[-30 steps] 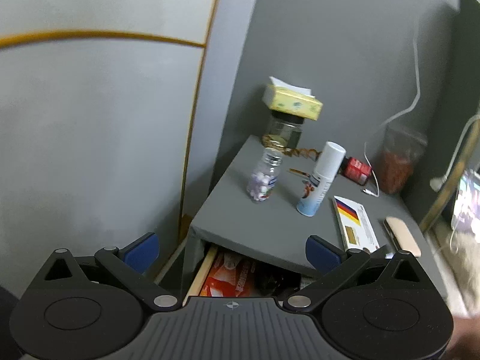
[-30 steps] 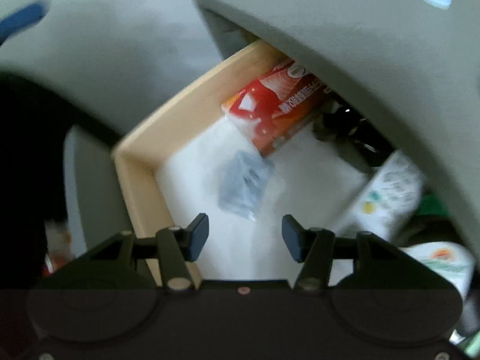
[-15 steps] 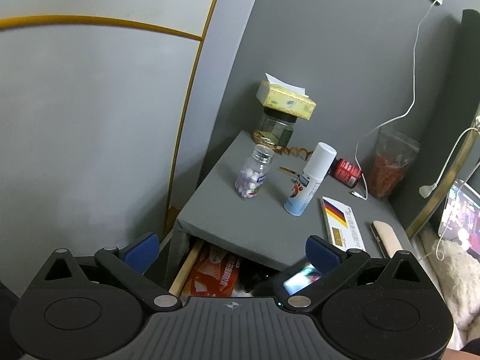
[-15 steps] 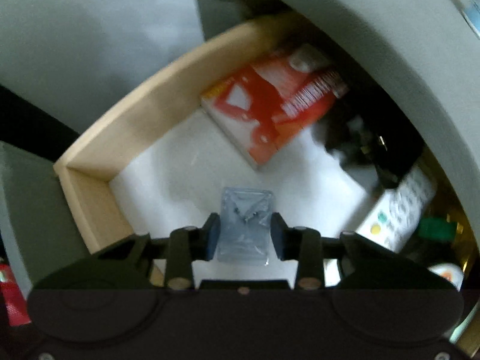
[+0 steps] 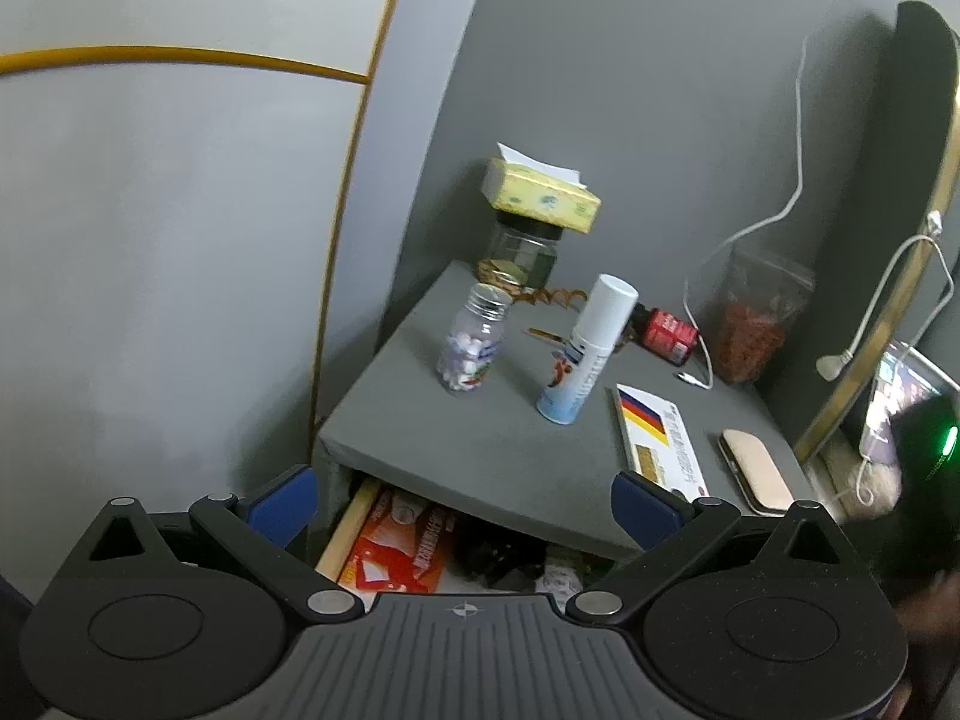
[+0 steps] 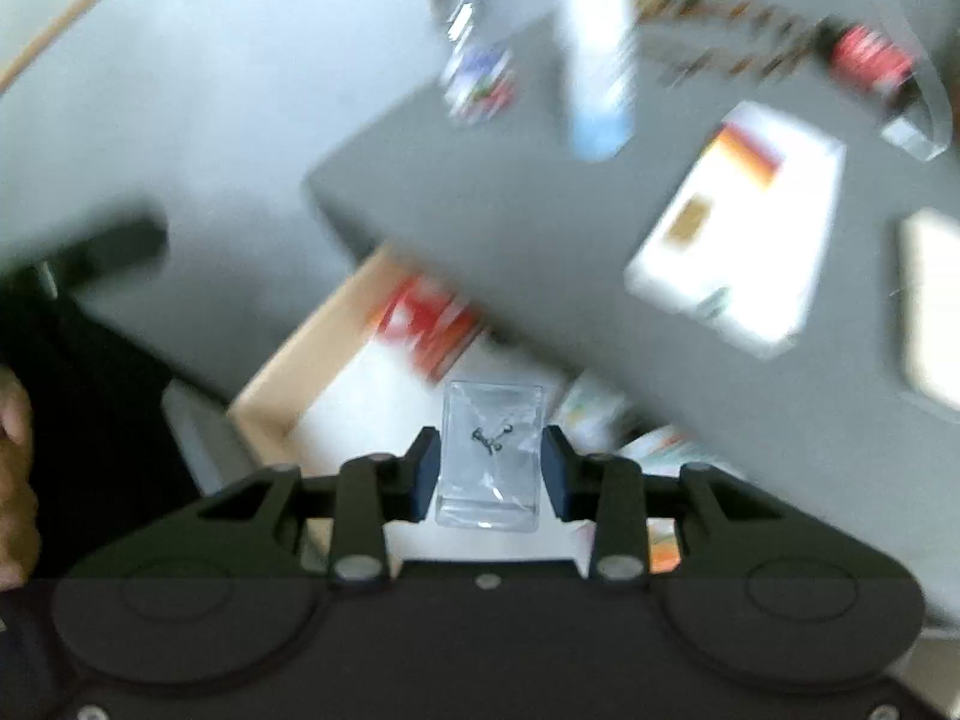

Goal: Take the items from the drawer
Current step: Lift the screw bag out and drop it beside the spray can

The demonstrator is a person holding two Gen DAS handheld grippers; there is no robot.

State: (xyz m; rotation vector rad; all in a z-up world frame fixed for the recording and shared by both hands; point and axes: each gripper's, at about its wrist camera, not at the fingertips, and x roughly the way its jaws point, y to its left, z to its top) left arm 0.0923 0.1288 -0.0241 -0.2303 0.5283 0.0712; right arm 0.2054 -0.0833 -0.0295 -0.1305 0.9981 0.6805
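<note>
Drawer (image 6: 312, 360) things are my job, and my right gripper (image 6: 489, 468) has one of them: a small clear bag (image 6: 489, 456) with tiny dark metal bits inside. My two right fingers (image 6: 423, 468) press on the bag from both sides, partly closed, and the bag stands upright between them. It hangs in the air above the open drawer, touching nothing else. This view is very blurry, so I cannot say for sure what the bits in the bag are.

Under the bag, the wooden drawer sticks out from below the grey nightstand (image 5: 480, 438). A red packet (image 5: 402, 552) lies in the drawer at 10 o'clock from the bag.

My left gripper (image 5: 462, 498) is wide open and holds nothing. It hangs in front of the nightstand, above the drawer.

On top of the nightstand, a pill bottle (image 5: 471, 342) stands at 11 o'clock from my left gripper. A white spray can (image 5: 585, 348) stands just right of it. A white box (image 5: 660, 438) with a black, red and yellow flag lies at 2 o'clock. A tissue box (image 5: 540, 192) sits on a jar (image 5: 522, 252) at the back, at 12 o'clock.
</note>
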